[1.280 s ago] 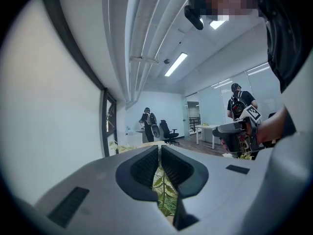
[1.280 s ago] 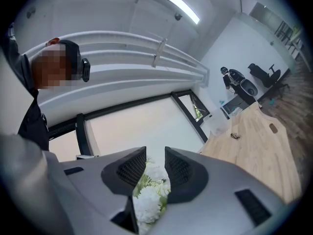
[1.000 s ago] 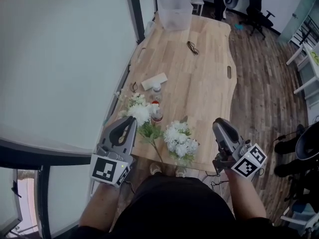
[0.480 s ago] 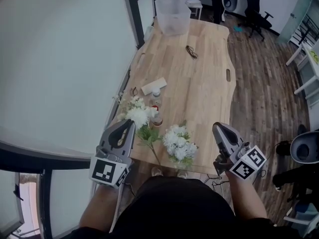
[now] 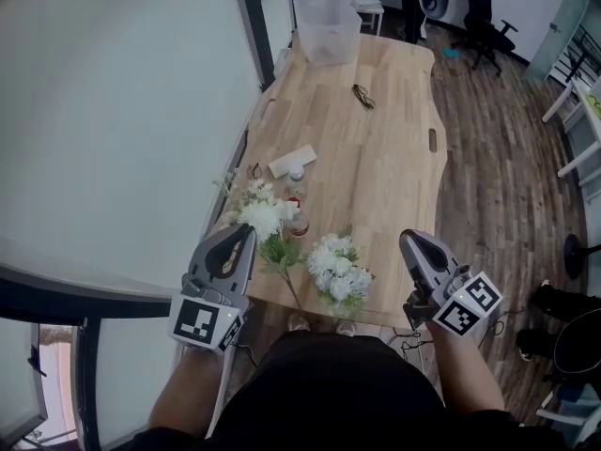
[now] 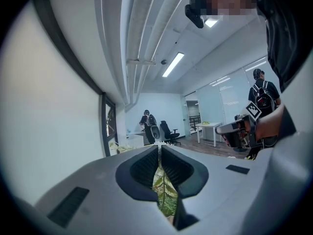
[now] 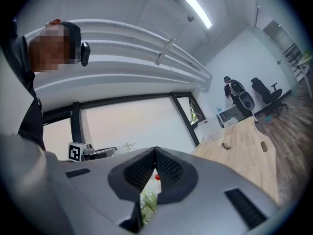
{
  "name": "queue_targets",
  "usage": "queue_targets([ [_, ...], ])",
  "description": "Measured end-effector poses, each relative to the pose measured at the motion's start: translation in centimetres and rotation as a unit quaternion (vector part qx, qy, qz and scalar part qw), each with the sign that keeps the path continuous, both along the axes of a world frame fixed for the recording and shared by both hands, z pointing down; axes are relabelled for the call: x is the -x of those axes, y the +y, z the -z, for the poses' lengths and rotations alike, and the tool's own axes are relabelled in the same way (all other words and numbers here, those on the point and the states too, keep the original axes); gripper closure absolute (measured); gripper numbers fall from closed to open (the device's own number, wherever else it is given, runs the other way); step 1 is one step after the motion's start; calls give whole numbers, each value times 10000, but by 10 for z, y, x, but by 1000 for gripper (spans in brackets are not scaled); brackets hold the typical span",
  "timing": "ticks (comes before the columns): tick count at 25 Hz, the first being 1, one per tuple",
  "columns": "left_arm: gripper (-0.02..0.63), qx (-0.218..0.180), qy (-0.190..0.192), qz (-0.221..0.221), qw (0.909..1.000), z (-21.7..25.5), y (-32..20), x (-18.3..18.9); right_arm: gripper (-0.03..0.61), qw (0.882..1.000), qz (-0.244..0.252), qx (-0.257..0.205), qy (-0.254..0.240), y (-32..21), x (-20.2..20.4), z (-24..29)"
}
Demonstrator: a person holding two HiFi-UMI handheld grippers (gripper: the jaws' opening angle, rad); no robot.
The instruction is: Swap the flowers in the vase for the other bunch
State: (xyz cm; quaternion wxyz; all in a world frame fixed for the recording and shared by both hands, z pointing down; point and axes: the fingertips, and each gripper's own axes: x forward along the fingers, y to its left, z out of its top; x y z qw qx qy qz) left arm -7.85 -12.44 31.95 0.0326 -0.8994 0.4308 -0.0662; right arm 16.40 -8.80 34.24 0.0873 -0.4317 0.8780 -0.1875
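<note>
White flowers [image 5: 338, 272], pale wood table [image 5: 385, 148], grey left gripper [image 5: 246, 229] & right gripper [image 5: 406, 239] (b/w marker cubes)

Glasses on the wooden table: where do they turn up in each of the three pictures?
Head view: glasses upper middle, far along the table.
Left gripper view: not in it.
Right gripper view: glasses right of middle, tiny.
Shared landmark: black office chair beyond the table's far end.

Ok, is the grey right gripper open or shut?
Shut: the grey right gripper has its dark ribbed pads touching at the tips, nothing between.
</note>
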Motion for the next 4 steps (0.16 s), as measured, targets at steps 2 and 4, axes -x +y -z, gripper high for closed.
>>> queue_targets([
  [2,589,-5,-5,-10,10000,1,0,-1,554,10000,8,-6,-8,0,0,1],
  [4,589,-12,-8,-15,10000,2,0,-1,554,10000,16,-16,-19,-1,0,2],
])
